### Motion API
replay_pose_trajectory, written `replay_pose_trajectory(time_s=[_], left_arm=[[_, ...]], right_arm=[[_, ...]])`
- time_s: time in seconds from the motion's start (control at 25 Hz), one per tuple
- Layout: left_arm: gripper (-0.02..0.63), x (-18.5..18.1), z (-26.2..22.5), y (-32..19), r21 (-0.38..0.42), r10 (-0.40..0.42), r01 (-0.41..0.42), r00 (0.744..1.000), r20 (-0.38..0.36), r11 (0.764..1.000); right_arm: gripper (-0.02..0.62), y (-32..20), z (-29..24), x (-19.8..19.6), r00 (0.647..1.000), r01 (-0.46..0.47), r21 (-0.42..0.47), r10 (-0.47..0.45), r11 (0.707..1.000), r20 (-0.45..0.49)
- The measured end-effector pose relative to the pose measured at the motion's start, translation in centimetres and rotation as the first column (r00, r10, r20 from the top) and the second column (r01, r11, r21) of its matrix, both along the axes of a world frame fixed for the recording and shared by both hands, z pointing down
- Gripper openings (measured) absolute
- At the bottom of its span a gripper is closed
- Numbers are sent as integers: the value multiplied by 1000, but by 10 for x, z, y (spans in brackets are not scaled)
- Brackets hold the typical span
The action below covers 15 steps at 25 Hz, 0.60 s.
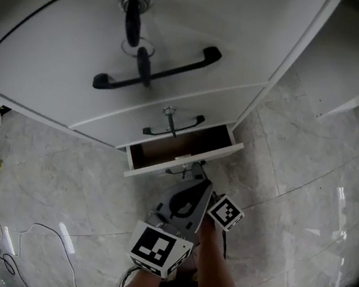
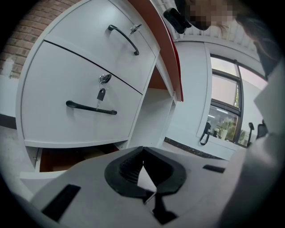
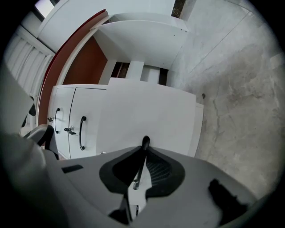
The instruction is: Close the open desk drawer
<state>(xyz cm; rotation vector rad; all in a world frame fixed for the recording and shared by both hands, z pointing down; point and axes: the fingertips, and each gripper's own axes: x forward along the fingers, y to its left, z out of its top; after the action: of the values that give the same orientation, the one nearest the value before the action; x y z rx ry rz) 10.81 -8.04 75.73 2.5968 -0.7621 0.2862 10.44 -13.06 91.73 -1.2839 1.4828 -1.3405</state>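
— Drawers, three: closed drawers [image 1: 67, 40] two, open drawer [image 1: 162, 168] one, at six o'clock of them. Grippers?
— Two, six o'clock again. Right gripper [image 3: 143, 153] nipped narrowly on drawer handle [image 3: 145, 142], mostly hidden; left gripper [image 2: 143, 151] pressed together, empty.

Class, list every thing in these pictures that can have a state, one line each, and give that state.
Top drawer: shut.
Middle drawer: shut.
Bottom drawer: pulled part open.
Left gripper: jaws together, empty.
Right gripper: shut on the bottom drawer's handle.
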Motion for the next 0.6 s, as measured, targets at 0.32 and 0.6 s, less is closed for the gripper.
replay_pose_trajectory(time_s=[0.32,0.6], left_arm=[[8,4,6,-7,8,13,-13,1000,10,1000],[8,3,10,-12,13,19,-19,1000,15,1000]], right_arm=[[38,-15,1,1,1000,-6,-2,6,1000,-20],[38,-29,3,0,999,-11,-34,9,999,-39]])
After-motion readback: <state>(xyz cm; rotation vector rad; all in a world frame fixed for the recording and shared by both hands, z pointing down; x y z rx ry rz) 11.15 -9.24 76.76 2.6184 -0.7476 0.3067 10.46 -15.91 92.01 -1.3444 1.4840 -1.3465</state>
